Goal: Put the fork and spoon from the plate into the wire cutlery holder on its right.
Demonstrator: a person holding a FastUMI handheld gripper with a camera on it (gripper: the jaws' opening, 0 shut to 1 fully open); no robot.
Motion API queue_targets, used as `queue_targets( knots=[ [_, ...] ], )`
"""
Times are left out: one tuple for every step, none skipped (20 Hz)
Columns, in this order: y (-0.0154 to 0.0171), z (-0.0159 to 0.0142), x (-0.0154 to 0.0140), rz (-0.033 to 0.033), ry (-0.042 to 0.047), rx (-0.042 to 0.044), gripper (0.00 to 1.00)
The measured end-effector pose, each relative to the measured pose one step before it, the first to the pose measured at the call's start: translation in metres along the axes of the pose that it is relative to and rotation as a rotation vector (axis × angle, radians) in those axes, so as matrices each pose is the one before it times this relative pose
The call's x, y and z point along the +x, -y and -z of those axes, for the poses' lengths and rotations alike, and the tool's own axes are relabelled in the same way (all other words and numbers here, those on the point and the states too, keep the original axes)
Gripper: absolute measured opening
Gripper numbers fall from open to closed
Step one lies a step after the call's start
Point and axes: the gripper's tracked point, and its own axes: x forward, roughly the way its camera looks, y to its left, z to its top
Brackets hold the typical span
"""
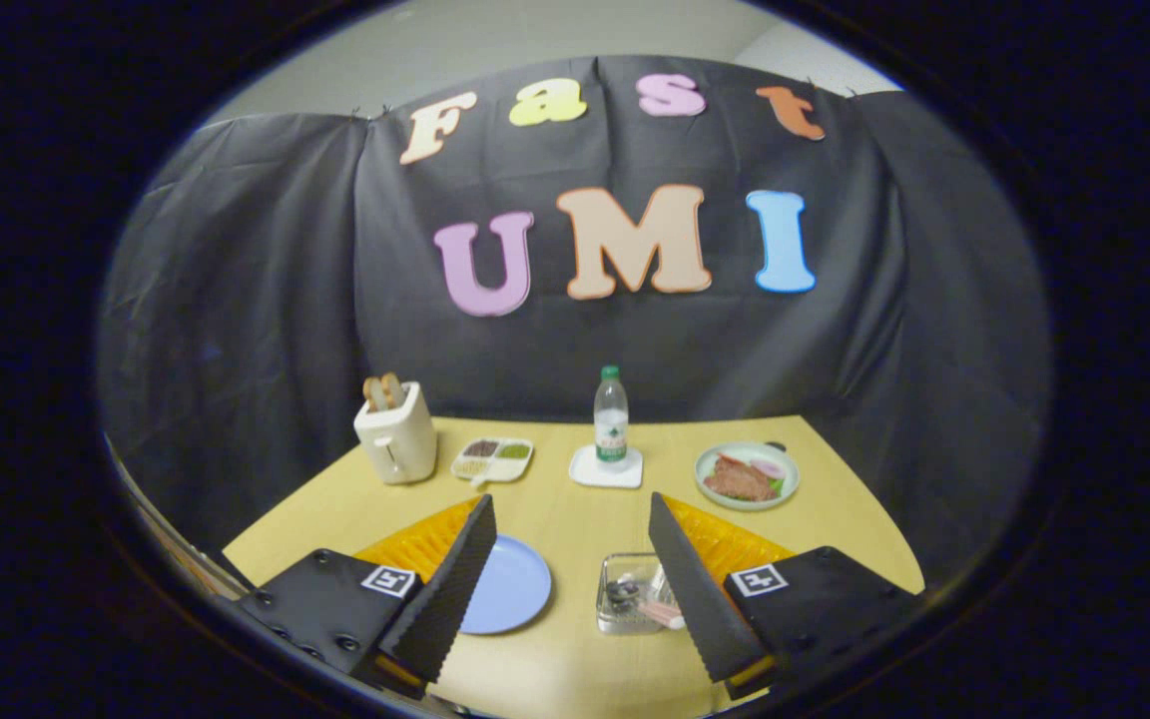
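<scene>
My gripper (pixel 569 559) hangs open above the near end of the yellow table, with nothing between its two black ribbed fingers (pixel 450 589). Partly behind the left finger lies a blue plate (pixel 513 589); the part I see is bare. Just inside the right finger stands the square cutlery holder (pixel 627 597), seen from above. Cutlery handles (pixel 653 605), dark and pinkish, rest inside it, partly covered by the right finger. I cannot make out which piece is the fork and which the spoon.
Farther back on the table (pixel 565 519) stand a white toaster (pixel 396 435) with toast, a small divided dish (pixel 493 460), a water bottle (pixel 611 417) on a white coaster, and a green plate of food (pixel 746 475).
</scene>
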Motion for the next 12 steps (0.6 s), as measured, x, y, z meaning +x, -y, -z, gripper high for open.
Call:
queue_targets(
  knots=[
    [-0.00365,-0.00873,-0.00155,-0.00337,0.04613,0.00835,0.98],
    [-0.00294,-0.00619,-0.00203,0.00208,0.03746,0.0051,0.98],
    [-0.00196,-0.00641,0.00037,-0.00225,0.02565,0.00382,0.98],
    [-0.00047,-0.00566,0.00061,0.00677,0.03111,0.00712,0.98],
    [-0.0007,-0.00165,0.00132,-0.001,0.01238,0.011,0.98],
    [-0.00104,-0.00375,0.00138,-0.0014,0.01344,0.01564,0.98],
    [-0.00151,-0.00059,0.00196,-0.00056,0.00702,0.01483,0.98],
    [0.0002,-0.00117,0.00275,-0.00156,0.00044,0.00782,0.98],
    [0.00118,-0.00021,0.00208,0.00629,0.00708,0.0002,0.98],
    [-0.00053,-0.00138,0.00151,-0.0025,0.002,-0.00378,0.98],
    [-0.00147,-0.00167,0.00066,-0.00258,0.00501,-0.00189,0.98],
    [-0.00261,-0.00108,0.00041,-0.00602,0.00096,0.0006,0.98]
  ],
)
